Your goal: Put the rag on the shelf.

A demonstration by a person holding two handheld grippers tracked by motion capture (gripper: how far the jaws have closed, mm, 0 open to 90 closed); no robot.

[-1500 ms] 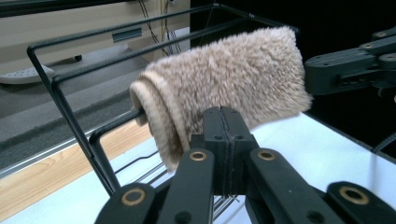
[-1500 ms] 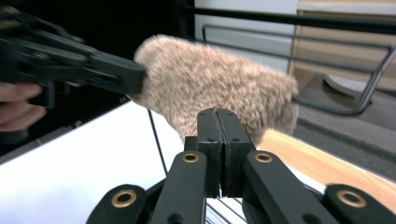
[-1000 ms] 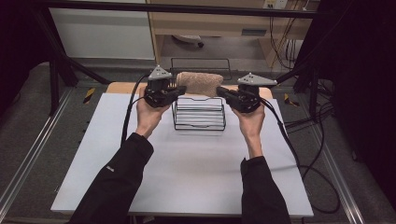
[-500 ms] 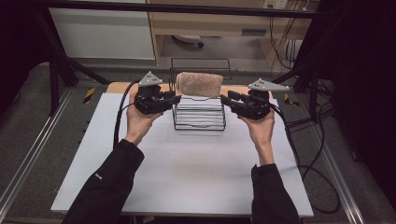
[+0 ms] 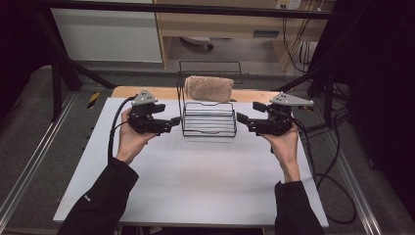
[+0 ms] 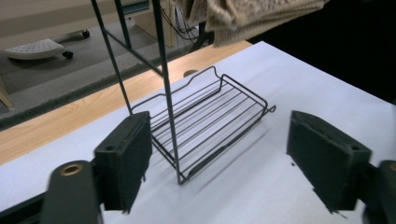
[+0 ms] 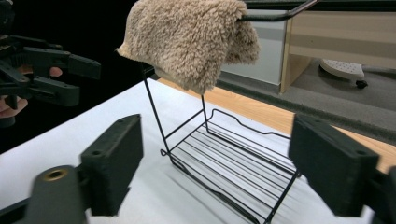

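One black wire rack (image 5: pixel 208 125) with flat slatted bottom shelf and tall upright frame, standing on white rectangular table top (image 5: pixel 195 186). Bottom shelf holding nothing. One beige fluffy folded towel (image 5: pixel 210 88) draped over rack's top bar, at 12 o'clock of rack; thick, shaggy pile, rolled-looking from above, corners hanging down in right gripper view (image 7: pixel 191 42).

Count: one rack, one towel, two grippers, two hands.

Left black two-jaw gripper (image 5: pixel 172 121) at 9 o'clock of rack, just beside it, not touching; released, jaws just been opening, nothing clamped. In left gripper view, rack's corner upright (image 6: pixel 168 93) seen between spread pads, clear of both. Right black two-jaw gripper (image 5: pixel 241 117) at 3 o'clock of rack, just beside, also released, jaws just been opening, nothing gripped; in right gripper view rack shelf (image 7: pixel 233 168) seen between wide pads, apart from them. Left gripper seen at 10 o'clock of that view (image 7: pixel 93 79). Both pointing inward at rack. Strip of light wood board (image 5: pixel 147 92) along table's far edge at 12 o'clock.
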